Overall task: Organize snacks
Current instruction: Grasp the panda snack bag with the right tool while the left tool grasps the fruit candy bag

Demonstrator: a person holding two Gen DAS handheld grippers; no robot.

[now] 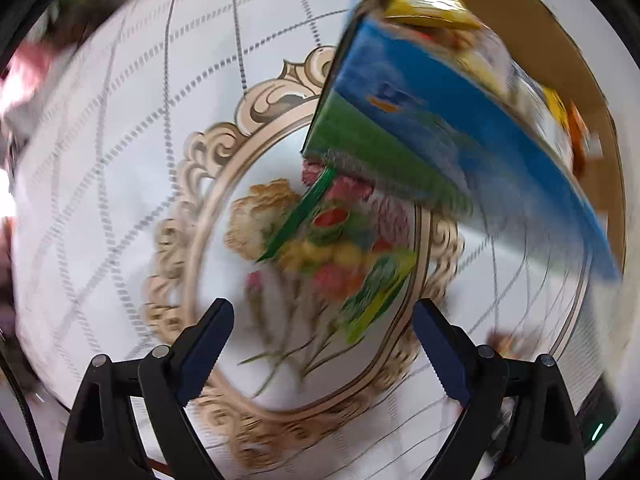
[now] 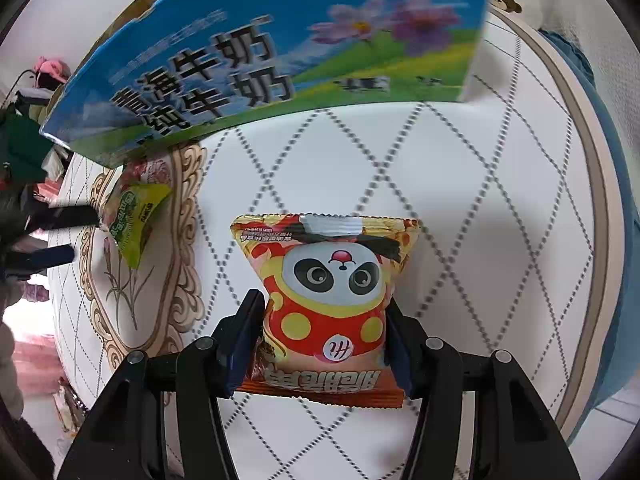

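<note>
Left to right. My left gripper (image 1: 323, 332) is spread wide and empty, poised above the green snack packet (image 1: 372, 292), which lies on the floral medallion of the quilted white tablecloth (image 1: 120, 160), just in front of the box. The left wrist view is smeared by motion, so I cannot tell how near the fingertips are to the packet. Next, the blue-and-green milk carton box (image 2: 280, 52) serves as the container; through its open top the left view shows yellow and orange packets (image 1: 436, 4) already inside. At right, my right gripper (image 2: 320, 340) is clenched on the panda snack bag (image 2: 332, 304), fingers pressing both sides of its lower half, the bag lifted just in front of the box's printed side.

Judged risks: the panda bag is puffy and slick, gripped low, so it may pivot or slip out if I swing it fast toward the opening. The box wall stands between the bag and the opening; clipping it could tip or shove the box. On the left, a blurred, hurried descent may pinch tablecloth instead of the flat green packet, or push it under the box.
</note>
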